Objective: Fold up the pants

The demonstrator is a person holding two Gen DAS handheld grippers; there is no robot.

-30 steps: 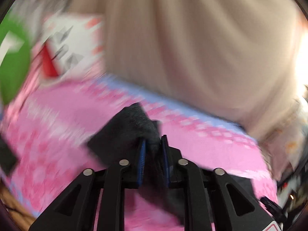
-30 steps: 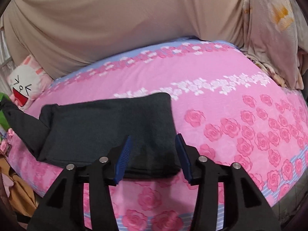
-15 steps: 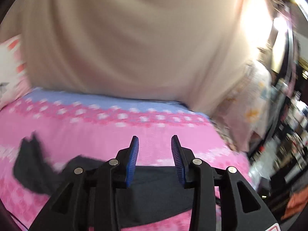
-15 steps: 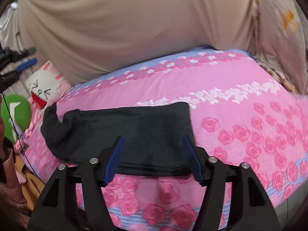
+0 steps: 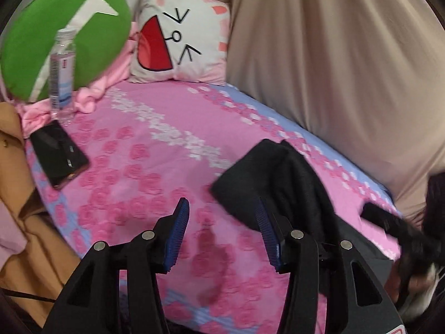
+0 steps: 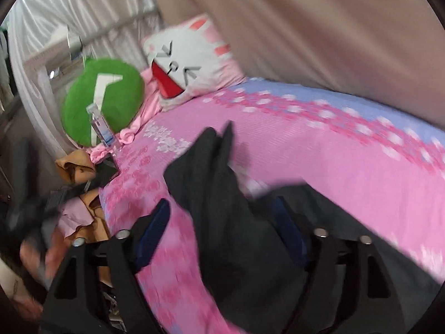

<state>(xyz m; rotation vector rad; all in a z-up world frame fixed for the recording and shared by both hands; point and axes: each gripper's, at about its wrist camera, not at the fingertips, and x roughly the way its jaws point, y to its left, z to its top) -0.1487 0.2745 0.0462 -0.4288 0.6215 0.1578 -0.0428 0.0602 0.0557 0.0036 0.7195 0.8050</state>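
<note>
Dark grey pants [image 5: 281,183] lie folded on the pink flowered bedsheet [image 5: 155,167], with a rumpled end that points towards the pillows. My left gripper [image 5: 222,236] hovers just left of that end. Its jaws are opening and only the sheet shows between them; the right finger overlaps the cloth's edge. In the right wrist view the pants [image 6: 222,194] run up between the blue pads of my right gripper [image 6: 219,231]. Its jaws are opening wide, and the pads stand apart from the cloth. This view is blurred.
At the head of the bed are a white face pillow [image 5: 180,36], a green cushion [image 5: 55,33], a clear bottle [image 5: 62,69] and a black phone [image 5: 58,156]. Beige cloth [image 5: 333,55] hangs behind. Brown clothing [image 5: 16,194] is heaped off the bed's left side.
The left gripper let go of the pants, opened, and swung to their pillow-side end. The right gripper opened wider and swung left along the pants towards the pillows.
</note>
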